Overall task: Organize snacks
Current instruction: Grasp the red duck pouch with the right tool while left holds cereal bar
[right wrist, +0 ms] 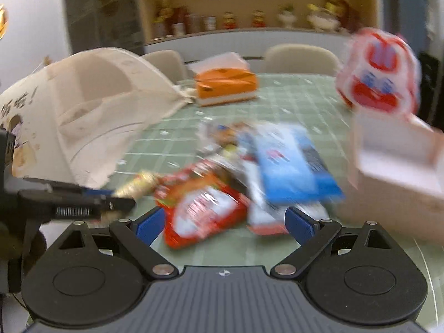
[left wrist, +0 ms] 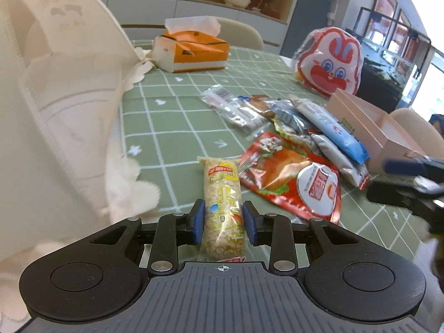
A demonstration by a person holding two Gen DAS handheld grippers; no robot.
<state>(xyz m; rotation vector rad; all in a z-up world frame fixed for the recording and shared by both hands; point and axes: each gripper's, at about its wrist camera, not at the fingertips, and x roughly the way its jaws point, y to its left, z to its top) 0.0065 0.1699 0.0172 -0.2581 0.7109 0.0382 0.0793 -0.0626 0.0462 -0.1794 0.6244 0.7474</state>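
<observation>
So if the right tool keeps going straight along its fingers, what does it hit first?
Probably the red foil snack packet lying between the open right tool fingers; the picture is blurred, so depth is uncertain.

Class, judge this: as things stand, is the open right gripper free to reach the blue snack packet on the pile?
Probably yes. The right gripper is open and empty, and the blue snack packet lies on top of the pile just ahead, uncovered. The picture is blurred, so the gap is uncertain.
</observation>
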